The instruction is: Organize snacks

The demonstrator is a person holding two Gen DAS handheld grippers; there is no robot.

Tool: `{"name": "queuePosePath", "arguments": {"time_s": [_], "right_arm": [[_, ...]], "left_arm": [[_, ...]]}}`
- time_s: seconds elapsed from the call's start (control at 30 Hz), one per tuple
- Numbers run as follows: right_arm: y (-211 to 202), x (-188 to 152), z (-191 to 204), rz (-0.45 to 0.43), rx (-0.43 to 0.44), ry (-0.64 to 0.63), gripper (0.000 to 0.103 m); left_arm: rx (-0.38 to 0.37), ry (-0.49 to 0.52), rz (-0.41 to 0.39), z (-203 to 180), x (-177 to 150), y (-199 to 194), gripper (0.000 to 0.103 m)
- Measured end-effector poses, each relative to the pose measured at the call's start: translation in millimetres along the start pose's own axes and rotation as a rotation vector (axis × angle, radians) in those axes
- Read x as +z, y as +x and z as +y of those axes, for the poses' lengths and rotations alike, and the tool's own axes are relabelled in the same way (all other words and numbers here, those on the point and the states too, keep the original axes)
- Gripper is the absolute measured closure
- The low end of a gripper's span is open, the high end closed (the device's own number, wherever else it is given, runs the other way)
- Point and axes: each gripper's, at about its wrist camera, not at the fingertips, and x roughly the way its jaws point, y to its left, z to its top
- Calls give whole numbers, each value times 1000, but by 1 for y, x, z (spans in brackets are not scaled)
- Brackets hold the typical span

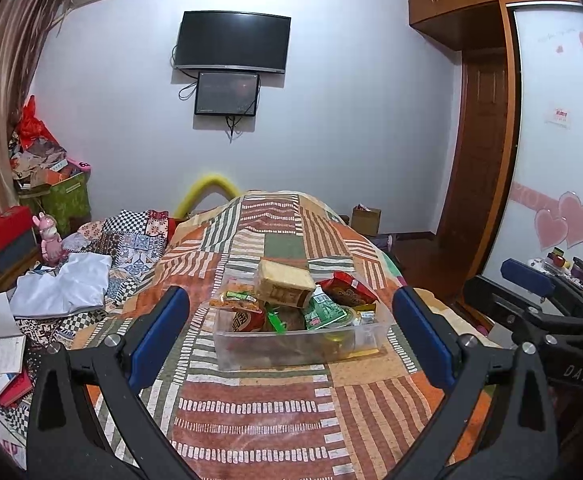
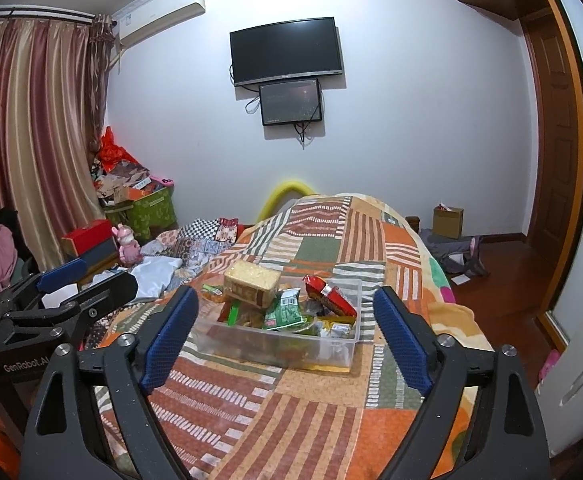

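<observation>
A clear plastic box (image 1: 291,346) (image 2: 275,346) sits on the patterned bedspread, filled with snack packs. A tan bread pack (image 1: 285,286) (image 2: 253,282) lies on top, with a red packet (image 1: 345,289) (image 2: 329,294), a green packet (image 1: 323,312) (image 2: 285,308) and an orange packet (image 1: 235,300) around it. My left gripper (image 1: 291,312) is open and empty, held back from the box's near side. My right gripper (image 2: 285,312) is open and empty, also short of the box. Each gripper shows at the edge of the other's view.
The patchwork bedspread (image 1: 251,408) (image 2: 291,412) covers the bed. Clothes and notebooks (image 1: 63,288) lie at the left. Boxes and a pink toy (image 2: 129,246) stand by the curtain. A wardrobe (image 1: 551,152) and wooden floor (image 2: 503,276) are at the right.
</observation>
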Motion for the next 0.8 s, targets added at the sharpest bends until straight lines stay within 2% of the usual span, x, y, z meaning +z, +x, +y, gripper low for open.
{"name": "queuePosePath", "arguments": {"time_s": [0.8], "right_arm": [[-3,3,0,-6,-5,-1,10]], "left_arm": [[-3,0,-1,-2,1,-2,0]]}}
